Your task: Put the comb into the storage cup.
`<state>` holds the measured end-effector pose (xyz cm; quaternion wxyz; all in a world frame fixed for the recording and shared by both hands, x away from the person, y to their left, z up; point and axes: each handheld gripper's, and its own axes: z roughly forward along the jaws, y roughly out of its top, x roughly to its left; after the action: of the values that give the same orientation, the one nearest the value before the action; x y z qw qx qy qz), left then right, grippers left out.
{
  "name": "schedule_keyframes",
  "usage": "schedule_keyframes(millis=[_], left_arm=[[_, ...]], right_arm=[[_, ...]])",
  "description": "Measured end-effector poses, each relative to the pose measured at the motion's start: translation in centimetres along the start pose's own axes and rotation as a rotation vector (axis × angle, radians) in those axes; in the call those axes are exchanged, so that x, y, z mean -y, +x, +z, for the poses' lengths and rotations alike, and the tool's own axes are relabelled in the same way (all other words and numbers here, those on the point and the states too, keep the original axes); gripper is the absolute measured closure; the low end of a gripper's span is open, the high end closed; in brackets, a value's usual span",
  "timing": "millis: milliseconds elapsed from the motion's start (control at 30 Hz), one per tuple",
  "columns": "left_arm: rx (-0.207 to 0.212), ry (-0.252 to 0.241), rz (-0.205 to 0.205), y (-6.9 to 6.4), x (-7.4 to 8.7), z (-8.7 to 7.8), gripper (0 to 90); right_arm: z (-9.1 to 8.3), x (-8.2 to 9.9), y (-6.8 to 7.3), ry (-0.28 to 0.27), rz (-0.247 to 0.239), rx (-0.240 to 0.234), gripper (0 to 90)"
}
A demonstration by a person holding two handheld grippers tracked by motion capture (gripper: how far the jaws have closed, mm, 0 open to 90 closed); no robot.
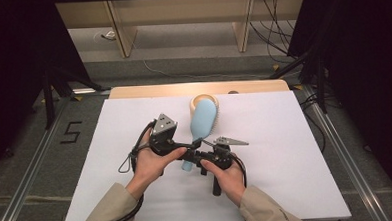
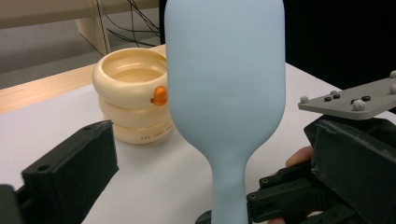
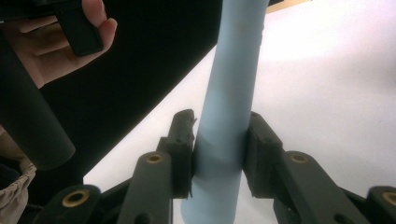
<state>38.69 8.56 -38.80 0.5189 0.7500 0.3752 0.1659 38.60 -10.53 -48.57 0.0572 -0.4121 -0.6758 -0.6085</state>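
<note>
Brush (image 1: pixel 203 119) held by its handle above the white table (image 1: pixel 286 151).
Right claw (image 3: pixel 217 154) grips the handle end firmly; left claw (image 2: pixel 205 172) stands wide open around the neck, not touching, near a cream cup (image 2: pixel 133 88).

Brush (image 1: pixel 203 121) before ring-stacked cup (image 1: pixel 203 99), seemingly touching, between both tongs.

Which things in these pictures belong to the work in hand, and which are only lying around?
In the work:
- light blue hairbrush, handle clamped in the right gripper
- left gripper, jaws wide open either side of the brush, not pressing it
- cream ringed cup behind the brush, probably its holder

Only around:
- cables on the floor
- wooden furniture legs
- white table
</note>
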Motion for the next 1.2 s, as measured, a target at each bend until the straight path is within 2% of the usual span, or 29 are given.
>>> schedule_keyframes(millis=[700,1067,1200], left_arm=[[0.013,-0.017,-0.002,0.1,-1.2,-0.6,0.0],[0.029,-0.01,-0.004,0.0,-2.8,0.2,0.0],[0.029,0.002,-0.019,0.2,-3.2,0.7,0.0]], right_arm=[[0.1,0.1,-0.2,0.007,0.013,-0.008,67.7],[0.2,0.1,-0.1,0.014,0.016,-0.01,67.7],[0.2,0.0,-0.1,0.011,0.016,-0.012,67.7]])
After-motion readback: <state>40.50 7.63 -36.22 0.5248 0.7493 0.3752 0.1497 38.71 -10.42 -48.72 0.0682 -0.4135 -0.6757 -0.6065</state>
